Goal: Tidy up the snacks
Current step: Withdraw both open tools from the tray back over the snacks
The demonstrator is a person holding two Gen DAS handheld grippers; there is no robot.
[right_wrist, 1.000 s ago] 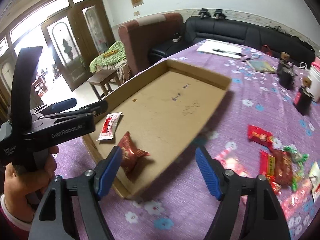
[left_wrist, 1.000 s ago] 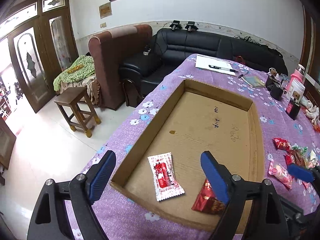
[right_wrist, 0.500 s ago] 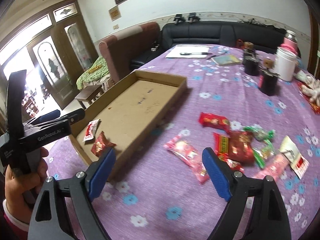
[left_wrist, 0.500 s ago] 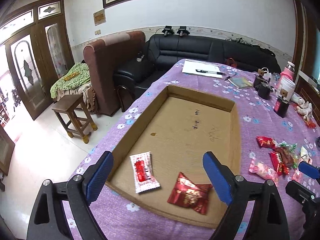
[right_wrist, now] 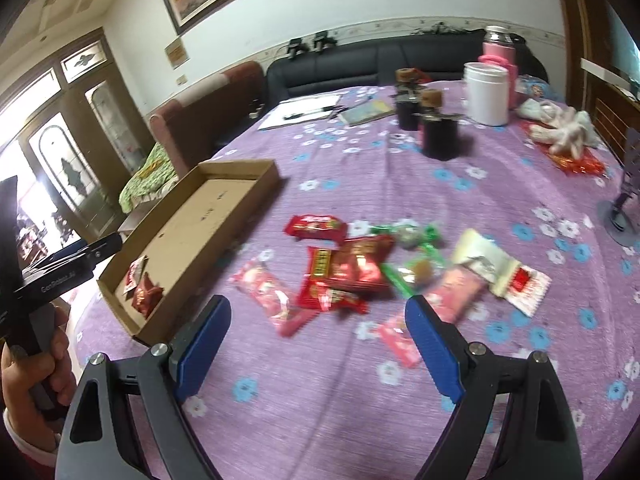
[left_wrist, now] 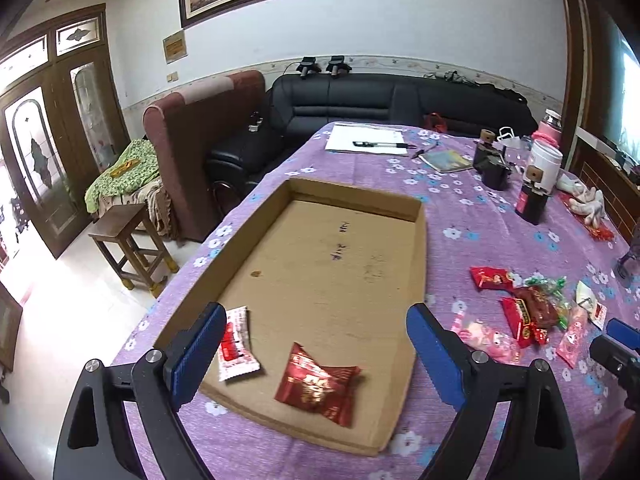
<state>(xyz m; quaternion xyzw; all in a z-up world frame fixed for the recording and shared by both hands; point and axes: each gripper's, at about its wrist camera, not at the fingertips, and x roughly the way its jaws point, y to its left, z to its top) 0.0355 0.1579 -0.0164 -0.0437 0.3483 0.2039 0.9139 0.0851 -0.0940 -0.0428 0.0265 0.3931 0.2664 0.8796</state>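
Cardboard tray (left_wrist: pixel 418 248) floor lies mostly bare beyond our two packets (left_wrist: pixel 316 384). Our left gripper (left_wrist: pixel 312 356) and right gripper (right_wrist: pixel 318 344) gape empty. Only the right view shows the purple stand (right_wrist: pixel 622 208).

The bench is covered by a matt woven purple cloth (left_wrist: pixel 480 216) printed with flowers. A tray of plain brown cardboard (left_wrist: pixel 418 264) is seen, matt and slightly stained. The red snack packet (left_wrist: pixel 316 384) inside is wrapped in glossy crinkled foil. Smooth black leather is shown on the sofa (left_wrist: pixel 360 100), dull wood on the stool (left_wrist: pixel 124 232).
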